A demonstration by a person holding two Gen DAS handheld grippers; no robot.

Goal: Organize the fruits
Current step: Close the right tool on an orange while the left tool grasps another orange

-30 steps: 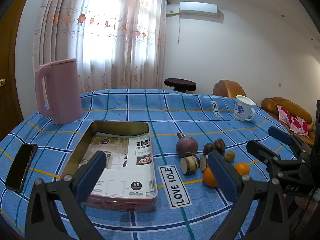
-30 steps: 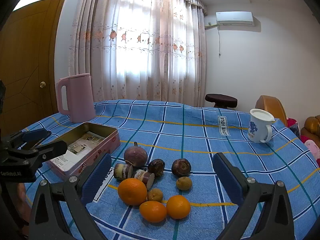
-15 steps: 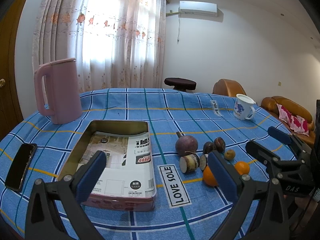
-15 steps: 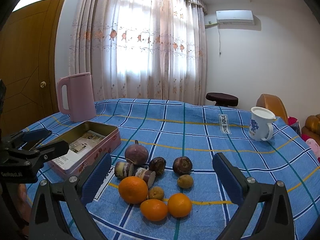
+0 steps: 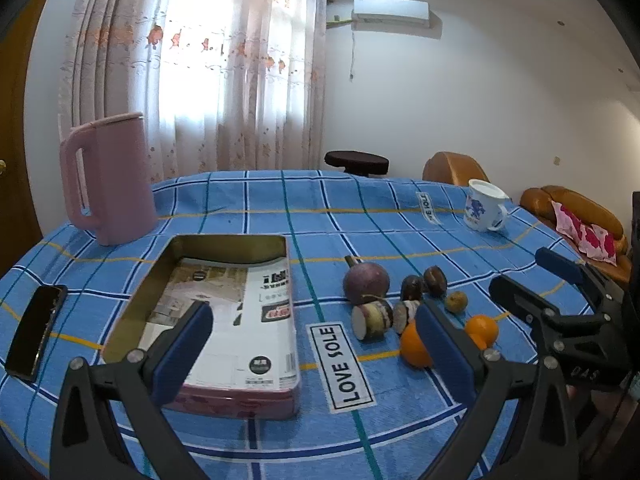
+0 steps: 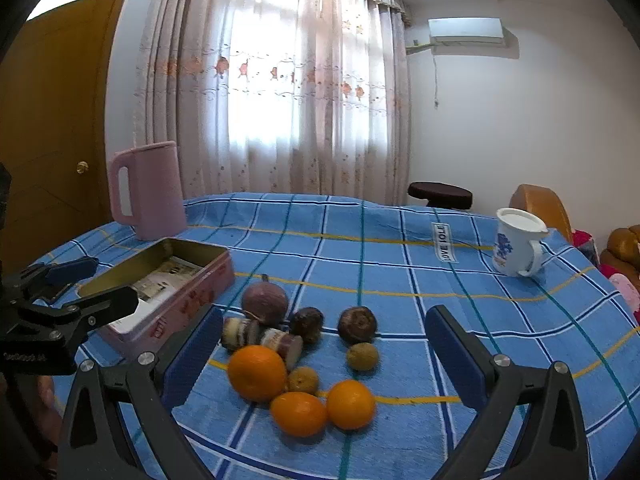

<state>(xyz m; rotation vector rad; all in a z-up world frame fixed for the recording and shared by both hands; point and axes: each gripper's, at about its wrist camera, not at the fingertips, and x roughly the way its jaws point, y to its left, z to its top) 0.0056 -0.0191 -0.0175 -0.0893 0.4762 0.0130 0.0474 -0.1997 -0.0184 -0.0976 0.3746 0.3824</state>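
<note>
1. Left wrist view is showing the left gripper (image 5: 312,338) hanging above the blue checked tablecloth (image 5: 360,216), its two blue-padded fingers (image 5: 182,352) spread wide and holding nothing.
2. At 9 o'clock in that view a flat black phone (image 5: 36,330) is lying on the cloth, its long axis running toward 12 o'clock.
3. At 10 o'clock a tall matte pink jug (image 5: 110,178) is standing upright, handle facing left.
4. Between the left fingers a rectangular pink tin (image 5: 208,320) is lying open, its long axis pointing away from the camera toward 12 o'clock; its inner walls are looking brassy, and printed paper is covering the floor of it.
5. Right of the tin, at about 3 o'clock, the fruits are sitting in a loose cluster on the cloth, outside the tin.
6. Right wrist view is showing the right gripper (image 6: 324,354) hovering over that cluster, its fingers wide apart and touching no fruit.
7. In this view a round purple fruit (image 6: 265,303) is sitting at the far left of the group with its stem pointing toward 12 o'clock.
8. Two cut cane pieces (image 6: 262,338), striped and cylindrical, are lying end to end with their long axis running 9 to 3 o'clock.
9. Three smooth oranges (image 6: 257,372) are sitting nearest the camera, with two dull brown small fruits (image 6: 362,356) among them.
10. Two dark wrinkled round fruits (image 6: 357,324) are sitting behind these.
11. At 2 o'clock a glossy white mug (image 6: 516,246) with a blue print is standing upright, handle to the right.
</note>
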